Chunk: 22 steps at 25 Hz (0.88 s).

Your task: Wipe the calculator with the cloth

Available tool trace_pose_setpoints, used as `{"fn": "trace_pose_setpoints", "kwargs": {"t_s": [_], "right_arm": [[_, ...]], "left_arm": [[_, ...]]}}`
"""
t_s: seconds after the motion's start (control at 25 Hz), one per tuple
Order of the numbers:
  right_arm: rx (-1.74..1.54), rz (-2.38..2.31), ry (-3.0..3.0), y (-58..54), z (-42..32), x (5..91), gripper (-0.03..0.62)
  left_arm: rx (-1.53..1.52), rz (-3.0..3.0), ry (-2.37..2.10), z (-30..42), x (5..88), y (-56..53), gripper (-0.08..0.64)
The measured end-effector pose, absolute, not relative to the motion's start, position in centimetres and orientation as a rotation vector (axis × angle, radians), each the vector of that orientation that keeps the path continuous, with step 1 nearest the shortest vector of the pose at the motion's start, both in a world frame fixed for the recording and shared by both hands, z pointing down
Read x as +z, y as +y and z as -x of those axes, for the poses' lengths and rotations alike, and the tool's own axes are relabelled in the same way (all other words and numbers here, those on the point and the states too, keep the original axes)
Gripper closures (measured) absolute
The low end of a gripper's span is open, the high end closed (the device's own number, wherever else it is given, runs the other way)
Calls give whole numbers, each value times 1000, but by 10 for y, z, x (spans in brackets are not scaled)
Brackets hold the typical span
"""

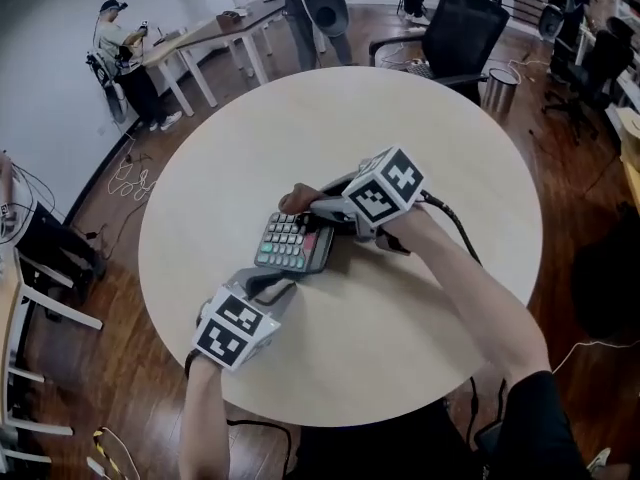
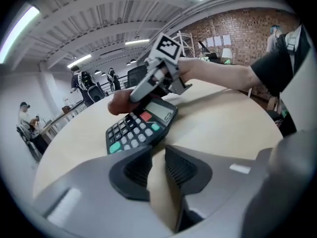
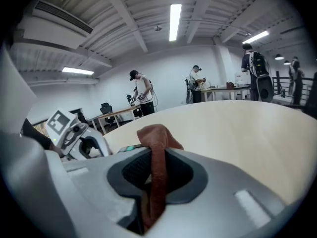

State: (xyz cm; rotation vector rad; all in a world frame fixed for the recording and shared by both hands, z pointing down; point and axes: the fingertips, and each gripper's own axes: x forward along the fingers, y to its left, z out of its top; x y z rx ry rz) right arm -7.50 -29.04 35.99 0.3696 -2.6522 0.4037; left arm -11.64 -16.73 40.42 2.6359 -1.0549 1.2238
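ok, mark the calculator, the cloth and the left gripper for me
calculator (image 1: pixel 288 241): head view, on its keypad.
cloth (image 3: pixel 157 135): right gripper view, on the bunched fold at its top.
left gripper (image 2: pixel 158 152): left gripper view, midway between its fingertips.

Round pale-wood tabletop on dark plank floor. Far side: black office chair, metal bin just beside it. Upper left: long white desks, a person at their end, loose cables on the floor nearby. Brick wall; ceiling strip light.
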Motion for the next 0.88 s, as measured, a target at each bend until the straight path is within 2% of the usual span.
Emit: {"fn": "trace_pose_setpoints", "kwargs": {"t_s": [0.04, 0.12, 0.16, 0.36, 0.52, 0.64, 0.76, 0.88], "right_arm": [[444, -388, -2659, -284, 68, 358, 525], [559, -378, -2697, -261, 57, 354, 525], [615, -361, -2723, -248, 53, 351, 525], [643, -600, -2806, -245, 11, 340, 525], [691, -728, -2834, -265, -6, 332, 525], [679, -718, -2837, -262, 0, 332, 525], [656, -713, -2837, -257, -1, 331, 525], [655, -736, -2850, -257, -6, 330, 525]], "left_arm": [[1180, -2633, -1019, 124, 403, -175, 445], [1096, -2629, -972, 140, 399, -192, 293], [1075, -2633, -966, 148, 397, -199, 284], [1206, -2729, -1127, 158, 367, -190, 284], [1676, -2873, -1332, 115, 343, -182, 284], [2043, -2881, -1371, 86, 355, -193, 299], [2276, -2848, -1334, 76, 372, -202, 364], [2359, -2853, -1319, 72, 383, -203, 441]]}}
